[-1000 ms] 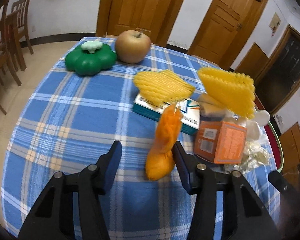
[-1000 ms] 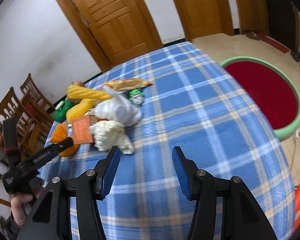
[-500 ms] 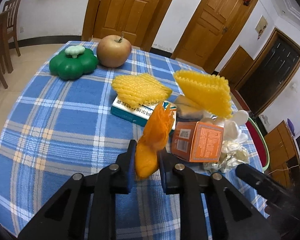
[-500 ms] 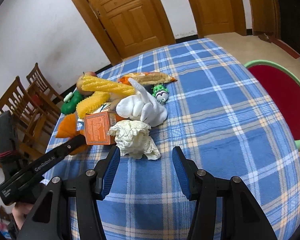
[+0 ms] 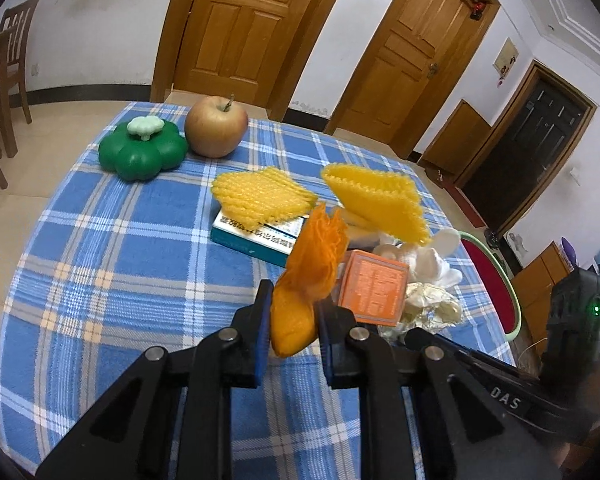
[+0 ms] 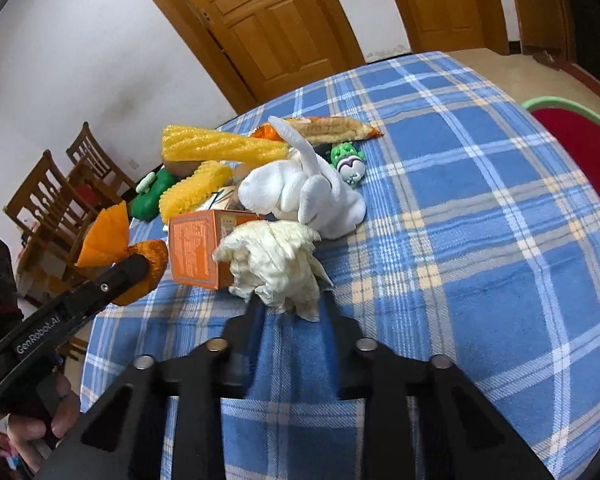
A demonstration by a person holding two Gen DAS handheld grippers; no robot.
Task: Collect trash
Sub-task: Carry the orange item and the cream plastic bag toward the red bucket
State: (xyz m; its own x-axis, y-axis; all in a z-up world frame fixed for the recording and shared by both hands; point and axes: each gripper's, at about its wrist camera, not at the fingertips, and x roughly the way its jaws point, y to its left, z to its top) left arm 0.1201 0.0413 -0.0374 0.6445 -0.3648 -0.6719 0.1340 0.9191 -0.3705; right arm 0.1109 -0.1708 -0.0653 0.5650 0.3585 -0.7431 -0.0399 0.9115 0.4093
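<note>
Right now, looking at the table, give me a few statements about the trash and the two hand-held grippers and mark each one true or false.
1. The left hand-held gripper is shut on the orange foam net. True.
2. The right hand-held gripper is closed around the apple. False: its jaws have just been closing on the crumpled cream paper.
3. The yellow foam net lies on the teal box. True.
4. The orange carton stands far from the crumpled paper. False: they touch.
5. The green pumpkin toy sits beside the apple. True.
</note>
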